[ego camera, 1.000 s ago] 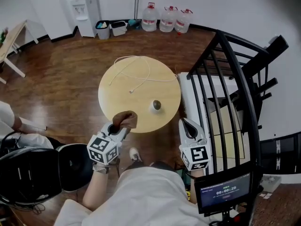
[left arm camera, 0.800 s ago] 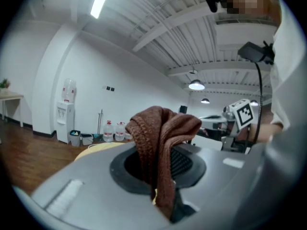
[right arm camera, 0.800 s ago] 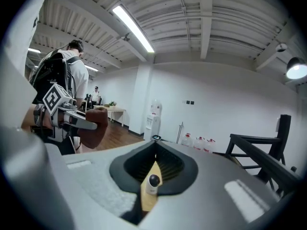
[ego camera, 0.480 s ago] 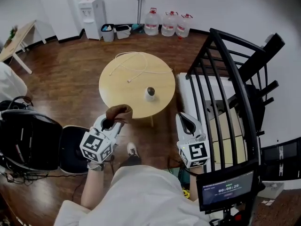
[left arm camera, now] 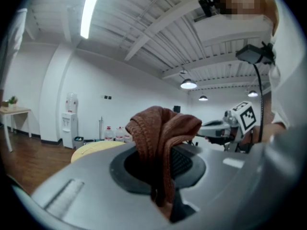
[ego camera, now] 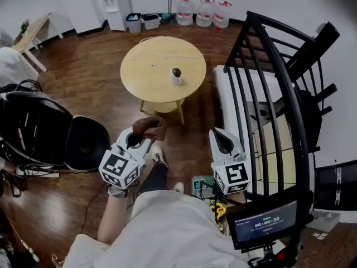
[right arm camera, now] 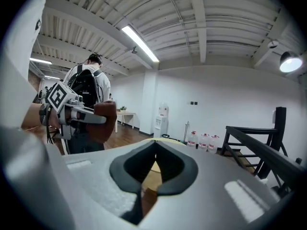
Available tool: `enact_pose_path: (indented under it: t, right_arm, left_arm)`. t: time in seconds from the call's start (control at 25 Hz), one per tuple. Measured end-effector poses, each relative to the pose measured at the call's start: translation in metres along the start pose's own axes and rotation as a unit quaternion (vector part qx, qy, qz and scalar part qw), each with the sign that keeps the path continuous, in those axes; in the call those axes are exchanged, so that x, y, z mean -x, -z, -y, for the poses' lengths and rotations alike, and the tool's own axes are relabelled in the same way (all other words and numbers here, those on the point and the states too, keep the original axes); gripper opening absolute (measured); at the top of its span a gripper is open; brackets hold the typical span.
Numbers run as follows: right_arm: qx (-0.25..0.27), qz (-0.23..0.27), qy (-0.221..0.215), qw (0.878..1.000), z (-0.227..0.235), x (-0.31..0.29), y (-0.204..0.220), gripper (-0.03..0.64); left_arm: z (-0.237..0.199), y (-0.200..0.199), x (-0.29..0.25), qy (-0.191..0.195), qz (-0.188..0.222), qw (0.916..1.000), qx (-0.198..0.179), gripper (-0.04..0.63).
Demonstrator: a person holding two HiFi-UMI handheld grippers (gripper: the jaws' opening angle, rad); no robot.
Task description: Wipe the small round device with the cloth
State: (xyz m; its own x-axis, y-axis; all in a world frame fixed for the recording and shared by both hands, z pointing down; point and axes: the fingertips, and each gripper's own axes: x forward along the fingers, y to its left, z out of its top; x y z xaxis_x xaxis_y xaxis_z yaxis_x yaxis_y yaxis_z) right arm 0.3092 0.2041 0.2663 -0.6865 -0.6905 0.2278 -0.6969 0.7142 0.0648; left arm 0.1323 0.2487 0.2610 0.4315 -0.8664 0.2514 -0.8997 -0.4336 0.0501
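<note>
At the far left we see a black chair (ego camera: 85, 143) on the wooden floor (ego camera: 95, 77).

Next comes our left gripper (ego camera: 140, 138), held over the floor on the near side of the round worktop (ego camera: 146, 78) and clear of it. Its jaws are closed on the brown cloth (ego camera: 149, 125). In the left gripper view the cloth (left arm camera: 162, 128) is pinched at its lower end between the jaws, and the rest stands up above them in a folded bunch.

Beyond the grippers, the small round device (ego camera: 176, 75) stands on the worktop, toward its right half. It is well apart from the cloth and from both grippers; nothing touches it. A white cable (ego camera: 170, 57) lies loose across the far part of the worktop.

Our right gripper (ego camera: 221, 136) is held level with the left one, also over the floor. In the right gripper view its jaws (right arm camera: 154, 150) meet with nothing between them, and the worktop edge shows past them.

To the right of this gripper runs a black railing (ego camera: 262, 66). Three water bottles (ego camera: 204, 11) stand against the far wall.
</note>
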Motion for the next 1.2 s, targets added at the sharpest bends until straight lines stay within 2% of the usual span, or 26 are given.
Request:
enact_pose_path:
  t: [0.08,0.16,0.36,0.72,1.2]
  right_arm:
    - [-0.001,-0.001,-0.003,1.0,-0.003,0.009,0.0,0.003]
    - [-0.008,-0.002,0.001,1.0,-0.003,0.014,0.0,0.003]
    - [-0.006,-0.01,0.009,1.0,-0.003,0.015,-0.007,0.003]
    - [-0.006,0.009,0.023,1.0,-0.012,0.002,-0.035,0.003]
    - [-0.009,0.006,0.02,1.0,-0.015,-0.035,-0.041,0.003]
  left_arm:
    - [0.017,-0.011,0.003,0.017,0.004,0.9995,-0.028,0.077]
    - [0.024,-0.015,0.004,0.021,0.004,0.9991,-0.038,0.077]
    - [0.015,-0.018,0.001,0.015,0.002,0.9999,0.0,0.077]
    - [-0.018,-0.018,-0.002,0.014,-0.001,0.9995,0.029,0.077]
    - [-0.034,-0.012,-0.013,0.033,-0.006,0.999,0.03,0.077]
